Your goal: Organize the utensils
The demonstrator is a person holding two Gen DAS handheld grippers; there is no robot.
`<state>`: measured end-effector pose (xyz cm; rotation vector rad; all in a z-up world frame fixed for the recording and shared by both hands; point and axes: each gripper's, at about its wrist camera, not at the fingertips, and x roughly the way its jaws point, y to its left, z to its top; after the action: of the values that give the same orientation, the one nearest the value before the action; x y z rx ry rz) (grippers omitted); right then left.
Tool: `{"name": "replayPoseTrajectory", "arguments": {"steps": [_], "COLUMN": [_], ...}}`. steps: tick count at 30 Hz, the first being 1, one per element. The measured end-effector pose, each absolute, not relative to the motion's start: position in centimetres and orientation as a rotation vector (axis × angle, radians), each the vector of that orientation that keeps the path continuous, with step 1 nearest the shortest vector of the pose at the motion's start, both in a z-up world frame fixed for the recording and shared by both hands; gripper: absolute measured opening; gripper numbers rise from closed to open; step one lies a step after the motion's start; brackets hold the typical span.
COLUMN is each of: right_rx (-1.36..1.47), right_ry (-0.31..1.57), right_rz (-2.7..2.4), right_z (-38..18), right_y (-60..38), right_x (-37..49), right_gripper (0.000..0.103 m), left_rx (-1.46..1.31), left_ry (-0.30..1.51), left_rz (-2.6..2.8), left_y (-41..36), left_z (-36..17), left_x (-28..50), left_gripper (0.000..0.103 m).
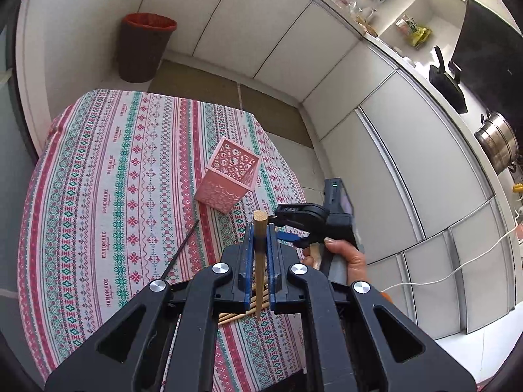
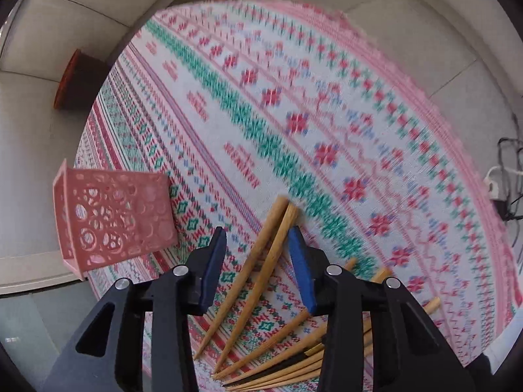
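Left gripper (image 1: 260,228): jaws clamped on one wooden chopstick (image 1: 260,261), blunt end up toward 12 o'clock. Right gripper (image 2: 258,245): jaws partly apart, astride two bamboo chopsticks (image 2: 261,268) lying on the patterned tablecloth (image 2: 261,114); whether the pads touch them cannot be told. Loose chopsticks (image 2: 294,369) fan out at 5 o'clock. Pink perforated holder (image 2: 114,219) stands at 9 o'clock of the right jaws. Black chopstick (image 1: 181,248) lies at 9 o'clock of the left jaws.
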<state>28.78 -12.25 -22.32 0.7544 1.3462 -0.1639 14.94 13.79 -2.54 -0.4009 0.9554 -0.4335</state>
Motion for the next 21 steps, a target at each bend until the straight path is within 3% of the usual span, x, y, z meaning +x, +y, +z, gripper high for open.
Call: {"name": "replayPoseTrajectory", "arguments": {"steps": [12, 21], "right_rx": [0.927, 0.780], "right_ry": [1.360, 1.426], "right_rz": [0.004, -0.125], "right_z": [-24.6, -24.8], "right_y": [-11.7, -9.8], "right_x": [29.8, 32.2], "right_gripper": [0.038, 0.036], "left_rx": [-0.425, -0.434], "left_ry": [0.961, 0.962], "left_rz": [-0.428, -0.425], "left_y": [14.6, 14.7], "left_z": [-2.8, -2.9], "left_x": [15.1, 15.2], "left_gripper": [0.007, 0.007]}}
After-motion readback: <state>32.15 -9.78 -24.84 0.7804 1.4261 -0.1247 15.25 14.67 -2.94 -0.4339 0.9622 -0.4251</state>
